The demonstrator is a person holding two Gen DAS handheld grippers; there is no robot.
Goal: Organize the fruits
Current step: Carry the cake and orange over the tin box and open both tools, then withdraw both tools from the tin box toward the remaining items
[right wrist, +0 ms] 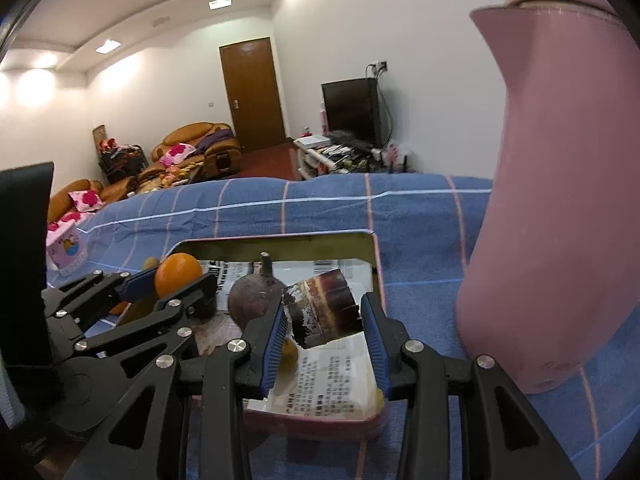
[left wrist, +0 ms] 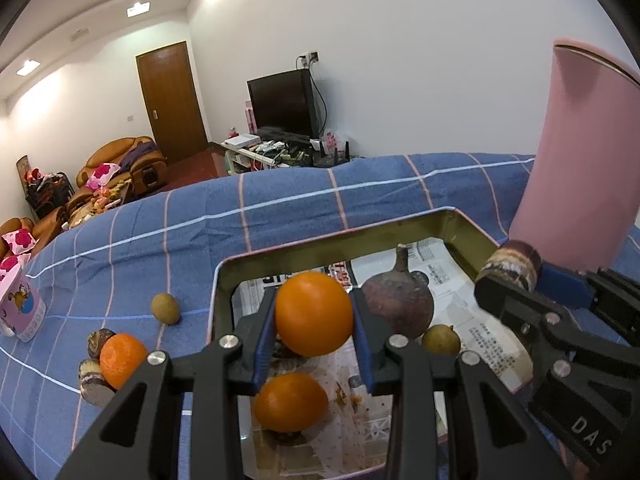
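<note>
Over tray point(left wrist: 224, 280) | orange point(left wrist: 314, 314) clamped between left fingers point(left wrist: 264, 336)

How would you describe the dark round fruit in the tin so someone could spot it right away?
Find the tin on the blue checked cloth, lined with newspaper. The dark fruit sits near the far end, next to the oranges. It alone is purplish brown with a stubby stem pointing up.

Three round oranges point(left wrist: 314, 312), point(left wrist: 290, 402), point(left wrist: 122, 360). Two small tan-green round fruits point(left wrist: 165, 309), point(left wrist: 441, 340). One dark purple-brown stemmed fruit point(left wrist: 398, 306). One gold rectangular metal tray point(left wrist: 466, 232). One tall pink jug point(left wrist: 580, 160). Brown cut chunks: one point(left wrist: 512, 266), plus a small pile, count unclear.
</note>
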